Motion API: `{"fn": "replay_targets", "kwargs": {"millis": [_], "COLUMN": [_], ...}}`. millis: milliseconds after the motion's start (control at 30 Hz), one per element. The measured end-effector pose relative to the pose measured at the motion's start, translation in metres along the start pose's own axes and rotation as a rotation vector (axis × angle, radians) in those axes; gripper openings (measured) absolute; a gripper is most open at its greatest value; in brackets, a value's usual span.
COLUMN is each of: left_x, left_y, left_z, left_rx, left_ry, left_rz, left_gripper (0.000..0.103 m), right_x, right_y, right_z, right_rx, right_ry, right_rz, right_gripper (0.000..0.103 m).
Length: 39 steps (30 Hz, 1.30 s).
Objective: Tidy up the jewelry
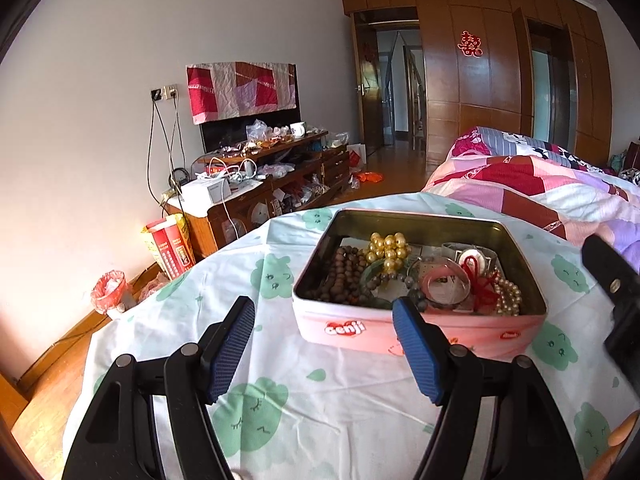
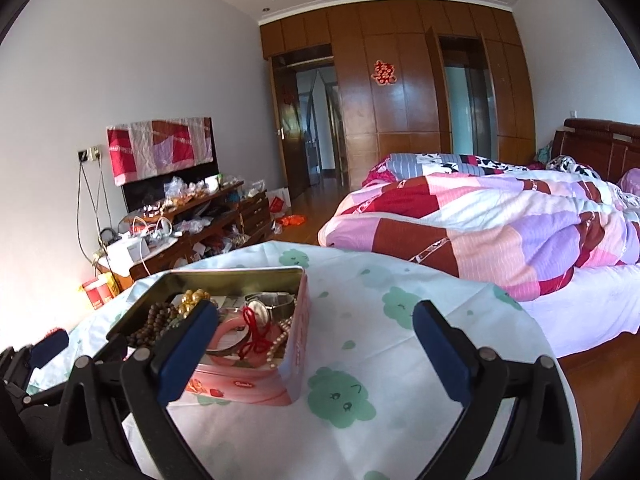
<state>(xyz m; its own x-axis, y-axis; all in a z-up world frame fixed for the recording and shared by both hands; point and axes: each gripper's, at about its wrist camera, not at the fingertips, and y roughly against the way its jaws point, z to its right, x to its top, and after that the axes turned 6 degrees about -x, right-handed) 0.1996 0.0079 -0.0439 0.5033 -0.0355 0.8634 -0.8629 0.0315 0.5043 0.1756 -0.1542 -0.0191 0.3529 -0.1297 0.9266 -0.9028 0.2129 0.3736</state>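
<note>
Start of sorting, probably: left gripper [image 1: 324,344] and right gripper [image 2: 312,344] spread, empty, before tin [image 1: 420,330] mid-table. Next: reach in, pinch gold beads [image 1: 389,249].

My left gripper [image 1: 324,318] hovers with jaws spread wide, holding nothing; my right gripper [image 2: 314,322] hangs level beside it, jaws likewise wide apart and empty

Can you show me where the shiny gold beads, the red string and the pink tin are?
gold beads [image 1: 389,249], left wrist view, middle of the cluster.
red string [image 1: 478,285], left wrist view, on the knotted part.
pink tin [image 1: 348,330], left wrist view, on its front wall near the logo.
</note>
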Motion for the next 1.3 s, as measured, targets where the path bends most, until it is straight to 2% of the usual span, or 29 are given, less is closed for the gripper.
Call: {"fn": "replay_targets", "kwargs": {"millis": [300, 467, 567, 700, 833, 967, 1033, 1133, 1167, 1267, 1300], "left_x": [-0.004, -0.009, -0.017, -0.031, -0.044, -0.055, -0.056, -0.054, -0.054, -0.056, -0.057], "left_y": [0.012, 0.025, 0.03, 0.04, 0.049, 0.059, 0.057, 0.052, 0.05, 0.041, 0.038], "left_z": [0.0, -0.009, -0.03, -0.064, -0.086, -0.093, -0.094, -0.093, -0.091, -0.085, -0.084], "left_rx": [-0.003, -0.12, -0.21, -0.316, -0.307, -0.337, -0.367, -0.396, -0.394, -0.371, -0.361], "left_ry": [0.008, 0.019, 0.049, 0.08, 0.057, 0.03, 0.024, 0.02, 0.013, -0.015, -0.02], "left_rz": [-0.011, -0.062, -0.104, -0.161, -0.194, -0.196, -0.207, -0.223, -0.229, -0.266, -0.281], "left_gripper": [0.072, 0.072, 0.072, 0.072, 0.072, 0.072, 0.072, 0.066, 0.064, 0.05, 0.05], "right_x": [0.002, 0.003, -0.001, -0.008, -0.014, -0.02, -0.023, -0.026, -0.028, -0.032, -0.032], "right_y": [0.009, 0.008, 0.01, 0.023, 0.027, 0.029, 0.032, 0.035, 0.035, 0.039, 0.041], "right_z": [0.02, 0.023, 0.02, 0.015, 0.004, -0.002, -0.008, -0.016, -0.019, -0.028, -0.03], "right_rx": [-0.027, 0.008, 0.058, 0.114, 0.149, 0.187, 0.205, 0.238, 0.253, 0.279, 0.287], "right_ry": [-0.109, -0.13, -0.102, -0.066, 0.006, 0.048, 0.08, 0.126, 0.139, 0.185, 0.199], "right_rz": [0.04, -0.001, -0.066, -0.092, -0.144, -0.186, -0.199, -0.22, -0.229, -0.236, -0.232], "right_gripper": [0.103, 0.103, 0.103, 0.103, 0.103, 0.102, 0.097, 0.087, 0.082, 0.073, 0.072]}}
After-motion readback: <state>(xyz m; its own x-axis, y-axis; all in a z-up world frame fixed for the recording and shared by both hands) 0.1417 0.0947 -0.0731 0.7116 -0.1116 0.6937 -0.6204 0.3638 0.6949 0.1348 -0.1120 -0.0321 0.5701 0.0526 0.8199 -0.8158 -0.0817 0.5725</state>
